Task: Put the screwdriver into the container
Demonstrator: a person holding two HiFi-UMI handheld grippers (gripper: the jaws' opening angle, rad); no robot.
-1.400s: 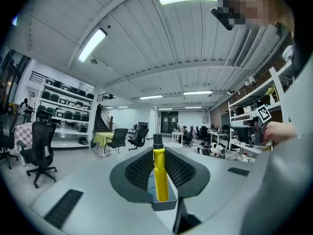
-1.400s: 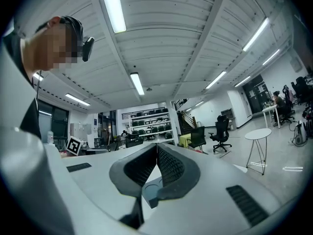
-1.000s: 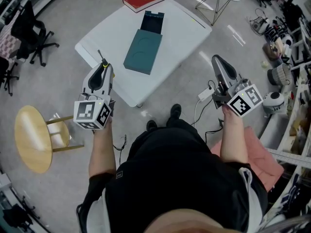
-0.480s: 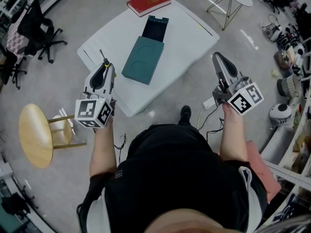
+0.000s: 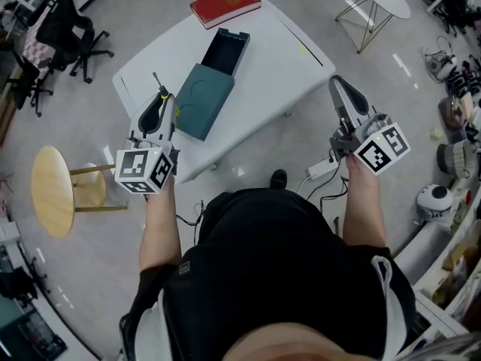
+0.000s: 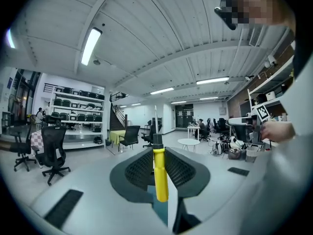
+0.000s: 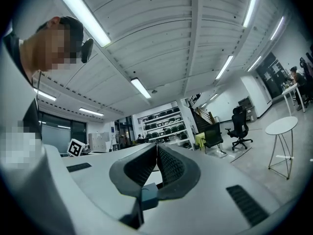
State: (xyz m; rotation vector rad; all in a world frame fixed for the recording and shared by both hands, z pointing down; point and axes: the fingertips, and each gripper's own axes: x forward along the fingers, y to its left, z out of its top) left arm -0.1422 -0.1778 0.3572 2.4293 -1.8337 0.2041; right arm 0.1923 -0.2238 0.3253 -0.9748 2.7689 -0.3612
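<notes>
I find the left gripper (image 5: 159, 102) clamped on the yellow-handled screwdriver (image 6: 159, 177), with its shaft projecting past the jaws, at the left edge of the white table (image 5: 289, 62). The teal container (image 5: 234, 36) lies open toward the table's left side. The right gripper (image 5: 340, 90) has its jaws pressed together, with nothing between them.

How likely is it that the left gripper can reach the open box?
Probably yes: left gripper, shut on the screwdriver, hovers by the table; only a flat teal lid lies before the container.
</notes>
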